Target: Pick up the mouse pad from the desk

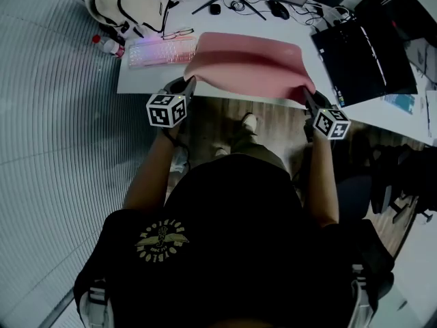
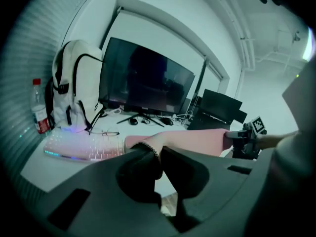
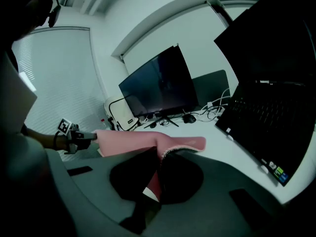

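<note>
The soft pink rectangular mouse pad is held above the near edge of the white counter, stretched between the two claws. The left claw has its jaws pinched together on the pad's near left corner; the right claw has its jaws pinched together on the near right corner. The pad's near edge is raised and the sheet curves down toward its far edge; whether that far edge touches the counter I cannot tell.

Just beside the pad's left edge lies a pale backlit keyboard, with thin-framed glasses behind it. A white backpack with black straps stands at the far left corner, a clear plastic bottle with a red label beside it. A wide dark monitor stands along the far edge; an open black laptop sits toward the right edge.
</note>
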`<state>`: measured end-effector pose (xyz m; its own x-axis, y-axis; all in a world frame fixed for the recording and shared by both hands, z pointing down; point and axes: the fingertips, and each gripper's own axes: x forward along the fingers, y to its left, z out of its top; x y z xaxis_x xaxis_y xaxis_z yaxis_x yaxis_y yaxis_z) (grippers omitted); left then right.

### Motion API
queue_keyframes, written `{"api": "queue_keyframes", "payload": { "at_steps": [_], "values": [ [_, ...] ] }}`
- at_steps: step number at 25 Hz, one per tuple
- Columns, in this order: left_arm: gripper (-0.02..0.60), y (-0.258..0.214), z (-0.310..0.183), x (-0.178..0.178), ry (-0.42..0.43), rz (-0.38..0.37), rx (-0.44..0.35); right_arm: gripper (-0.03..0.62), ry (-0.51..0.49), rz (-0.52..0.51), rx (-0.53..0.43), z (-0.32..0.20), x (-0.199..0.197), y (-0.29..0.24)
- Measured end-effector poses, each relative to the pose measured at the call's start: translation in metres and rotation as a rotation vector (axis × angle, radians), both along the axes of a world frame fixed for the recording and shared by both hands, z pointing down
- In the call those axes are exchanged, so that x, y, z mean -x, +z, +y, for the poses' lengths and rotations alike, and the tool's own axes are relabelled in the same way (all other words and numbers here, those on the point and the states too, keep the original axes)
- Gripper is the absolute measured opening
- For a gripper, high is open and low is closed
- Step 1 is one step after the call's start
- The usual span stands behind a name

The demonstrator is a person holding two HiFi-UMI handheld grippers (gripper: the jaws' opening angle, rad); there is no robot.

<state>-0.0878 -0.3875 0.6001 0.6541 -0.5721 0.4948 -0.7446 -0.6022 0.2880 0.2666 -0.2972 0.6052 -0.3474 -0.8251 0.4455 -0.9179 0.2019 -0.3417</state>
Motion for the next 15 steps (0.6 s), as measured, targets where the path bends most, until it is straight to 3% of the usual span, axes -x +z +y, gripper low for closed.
{"api": "queue_keyframes", "payload": {
  "at_steps": [15],
  "values": [
    [0.021,-0.154,-0.016,-0.004,-0.009,0.155,-0.230,0.017,-0.022,0.009,-0.295,-0.010,0.000,-0.160]
  ]
}}
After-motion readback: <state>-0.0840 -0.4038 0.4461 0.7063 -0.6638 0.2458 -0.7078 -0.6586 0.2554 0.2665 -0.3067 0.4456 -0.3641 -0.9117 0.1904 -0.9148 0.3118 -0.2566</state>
